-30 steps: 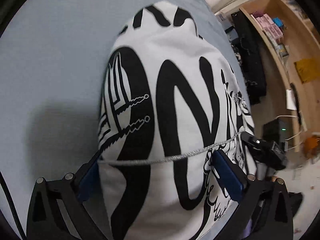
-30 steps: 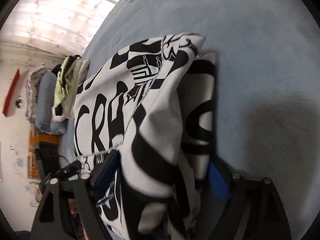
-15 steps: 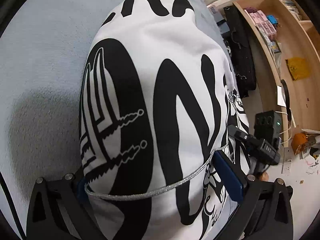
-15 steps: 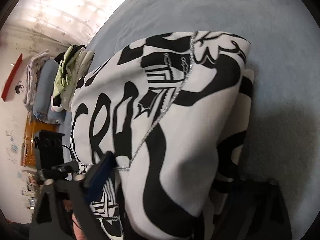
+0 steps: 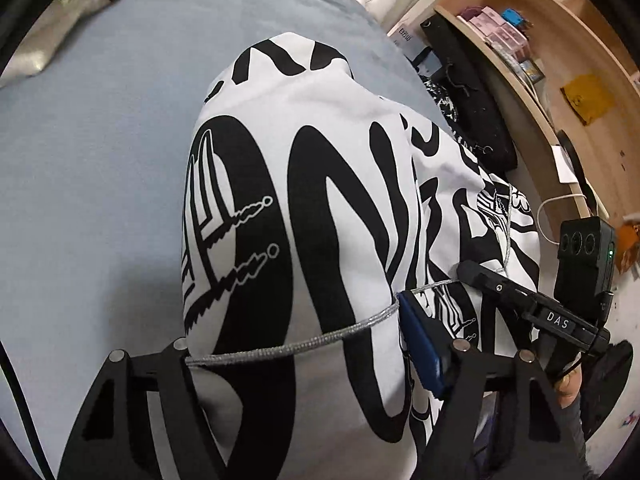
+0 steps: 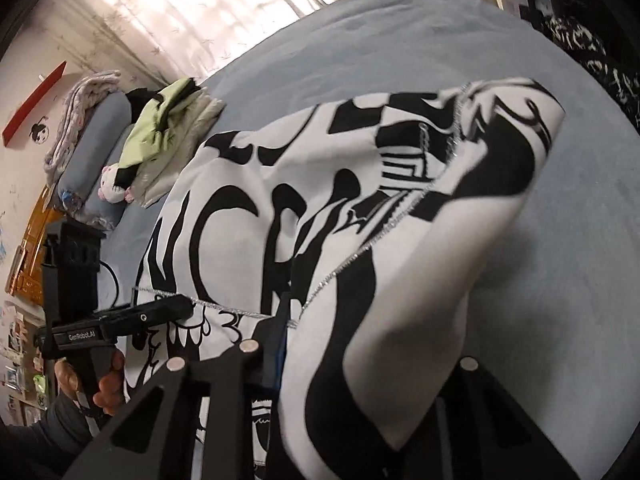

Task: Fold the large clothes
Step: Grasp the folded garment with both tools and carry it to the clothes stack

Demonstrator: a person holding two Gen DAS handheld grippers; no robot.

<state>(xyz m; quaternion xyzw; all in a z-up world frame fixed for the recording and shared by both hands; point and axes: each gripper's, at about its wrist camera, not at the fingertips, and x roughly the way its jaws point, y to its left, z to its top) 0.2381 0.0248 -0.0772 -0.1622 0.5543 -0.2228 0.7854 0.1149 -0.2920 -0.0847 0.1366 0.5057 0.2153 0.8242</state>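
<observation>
A large white garment with bold black lettering and a thin silver chain (image 5: 304, 216) hangs over a blue-grey bed (image 5: 88, 152). My left gripper (image 5: 304, 340) is shut on a thick bunch of its cloth, which fills the space between the fingers. My right gripper (image 6: 360, 356) also holds a bunch of the same garment (image 6: 360, 208); cloth covers its right finger. Each gripper shows in the other's view: the right one (image 5: 532, 312) in the left wrist view and the left one (image 6: 120, 320) in the right wrist view.
A pile of green and beige clothes (image 6: 172, 136) and rolled blue bedding (image 6: 96, 152) lie at the bed's far end. A wooden shelf unit (image 5: 560, 48) and a black case (image 5: 468, 100) stand beside the bed.
Both grippers have lifted and drawn back with the garment. More of the bed and room show, and the cloth hangs higher and looser.
</observation>
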